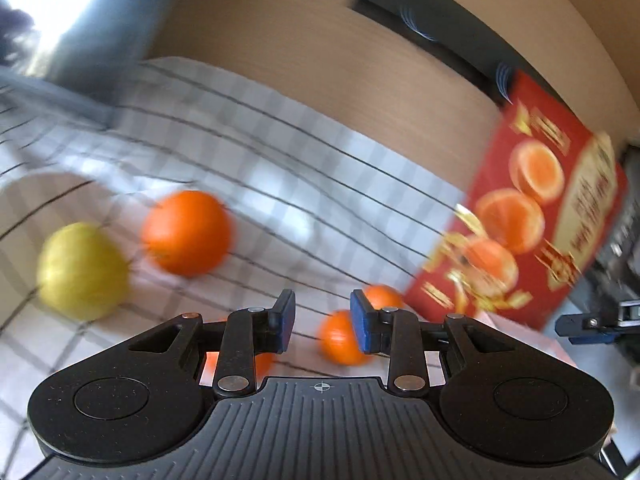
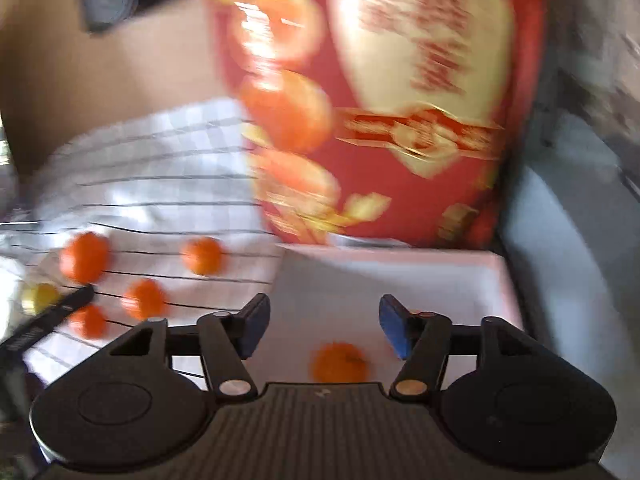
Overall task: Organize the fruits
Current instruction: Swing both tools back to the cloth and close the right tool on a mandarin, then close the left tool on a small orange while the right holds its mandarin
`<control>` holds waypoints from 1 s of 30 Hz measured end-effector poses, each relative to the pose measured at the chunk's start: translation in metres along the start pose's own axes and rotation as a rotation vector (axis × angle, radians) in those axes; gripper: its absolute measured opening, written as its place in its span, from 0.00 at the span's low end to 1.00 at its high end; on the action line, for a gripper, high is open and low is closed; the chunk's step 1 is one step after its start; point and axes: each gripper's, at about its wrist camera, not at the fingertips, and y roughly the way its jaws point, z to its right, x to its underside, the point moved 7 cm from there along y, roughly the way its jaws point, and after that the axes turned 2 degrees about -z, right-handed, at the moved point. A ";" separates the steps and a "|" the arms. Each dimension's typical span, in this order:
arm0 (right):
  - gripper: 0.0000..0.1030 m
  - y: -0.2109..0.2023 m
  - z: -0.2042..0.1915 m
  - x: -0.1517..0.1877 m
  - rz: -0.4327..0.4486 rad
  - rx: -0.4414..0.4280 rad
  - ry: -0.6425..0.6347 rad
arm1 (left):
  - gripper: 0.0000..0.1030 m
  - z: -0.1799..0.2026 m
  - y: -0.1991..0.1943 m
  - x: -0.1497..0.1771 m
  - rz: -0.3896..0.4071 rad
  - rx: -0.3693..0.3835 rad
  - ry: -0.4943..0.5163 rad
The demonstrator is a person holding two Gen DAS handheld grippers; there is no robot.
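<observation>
Nearest to us is the ridged black body of the left gripper, tilted only slightly downward over a checked cloth. Its blue pads stand at their narrowest with nothing between them. Past them we count, in this blurred view, one large orange and one yellow fruit far to the left, the two just beside each other. Two small oranges lie close beyond the tips, and a further patch of orange shows under the left finger. A red box lid printed with orange halves stands upright at the right.

The right gripper points more steeply down into a white box. Its fingers are spread moderately and hold nothing. One orange in the box lies below and between them, clear of both pads. To the left on the cloth we count four oranges, one yellow fruit at the edge, and a dark part of the other gripper crossing in front.
</observation>
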 end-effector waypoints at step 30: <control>0.45 0.066 -0.147 0.038 -0.087 -0.211 -0.165 | 0.33 0.017 -0.015 0.009 -0.025 0.088 0.056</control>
